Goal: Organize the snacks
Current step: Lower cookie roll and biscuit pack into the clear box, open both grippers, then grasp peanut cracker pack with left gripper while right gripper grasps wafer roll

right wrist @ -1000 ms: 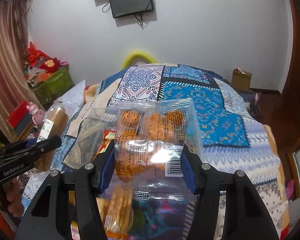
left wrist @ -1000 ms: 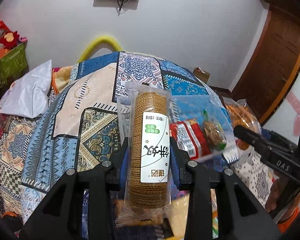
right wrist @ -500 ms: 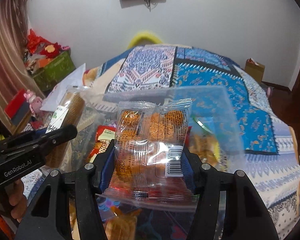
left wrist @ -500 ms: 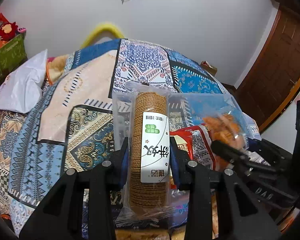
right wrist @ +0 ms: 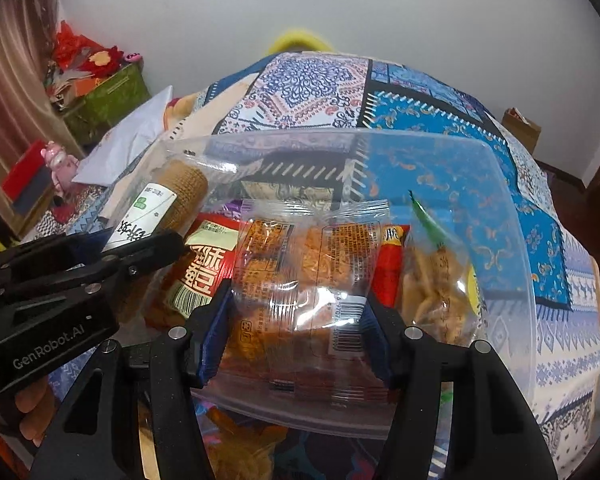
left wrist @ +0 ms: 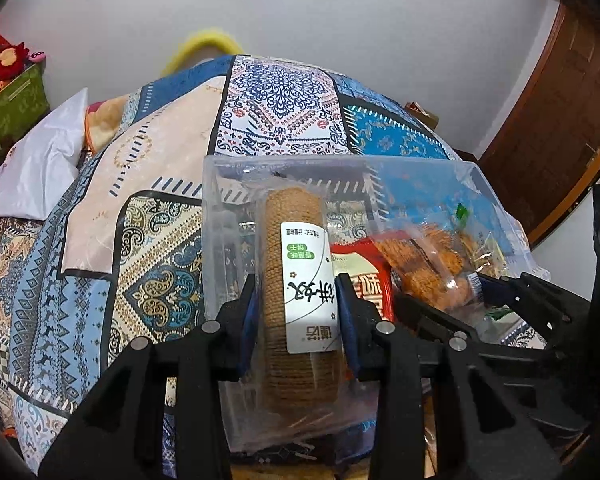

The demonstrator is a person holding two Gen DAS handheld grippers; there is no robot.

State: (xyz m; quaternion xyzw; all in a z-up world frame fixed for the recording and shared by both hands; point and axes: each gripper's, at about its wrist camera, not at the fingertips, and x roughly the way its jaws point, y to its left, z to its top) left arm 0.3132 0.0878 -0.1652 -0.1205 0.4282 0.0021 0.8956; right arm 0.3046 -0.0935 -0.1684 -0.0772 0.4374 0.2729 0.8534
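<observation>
My left gripper [left wrist: 298, 304] is shut on a roll of brown biscuits [left wrist: 300, 288] with a white label, held over the left side of a clear plastic bin [left wrist: 380, 168]. My right gripper [right wrist: 298, 308] is shut on a clear packet of orange crisps [right wrist: 304, 272], held over the middle of the bin [right wrist: 500, 200]. A red snack packet [right wrist: 204, 268] and a clear bag of fried sticks [right wrist: 432, 280] lie in the bin. The left gripper [right wrist: 100, 256] with the biscuit roll [right wrist: 172, 200] shows at the left of the right wrist view. The right gripper [left wrist: 460, 300] shows in the left wrist view.
The bin stands on a bed with a blue patterned quilt [left wrist: 140, 240]. A white pillow [left wrist: 40, 172] lies at the left. A green box [right wrist: 104, 100] and red clutter stand by the left wall. A brown door [left wrist: 560, 120] is at the right. More snack packets [right wrist: 236, 440] lie below the grippers.
Both grippers have moved forward and down with their snacks, so the clear bin is now close and around them. The grip on each snack is unchanged.
</observation>
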